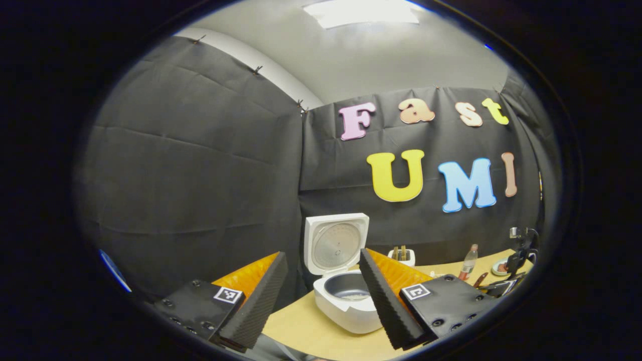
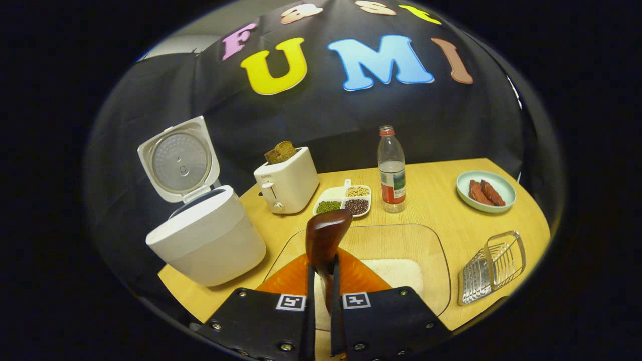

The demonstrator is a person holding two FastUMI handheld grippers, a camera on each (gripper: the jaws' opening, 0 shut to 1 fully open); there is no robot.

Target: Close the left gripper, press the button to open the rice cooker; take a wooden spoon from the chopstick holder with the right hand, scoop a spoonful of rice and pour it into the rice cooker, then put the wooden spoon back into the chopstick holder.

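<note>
Right claw (image 2: 322, 268): pinched on wooden spoon (image 2: 326, 235), bowl up, over rice tray (image 2: 441, 281) on desk (image 2: 436, 200). Left claw (image 1: 321, 291): spread, idle. Rice cooker (image 2: 208, 240): lid open, left of tray. Step: scooping. Next: dip spoon into rice, carry level to cooker.

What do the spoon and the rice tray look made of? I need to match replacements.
The spoon, clamped in the right gripper, looks like dark glossy wood: brown with a highlight on its bowl. The tray seems clear plastic or glass, since the tabletop shows through its rim.
</note>
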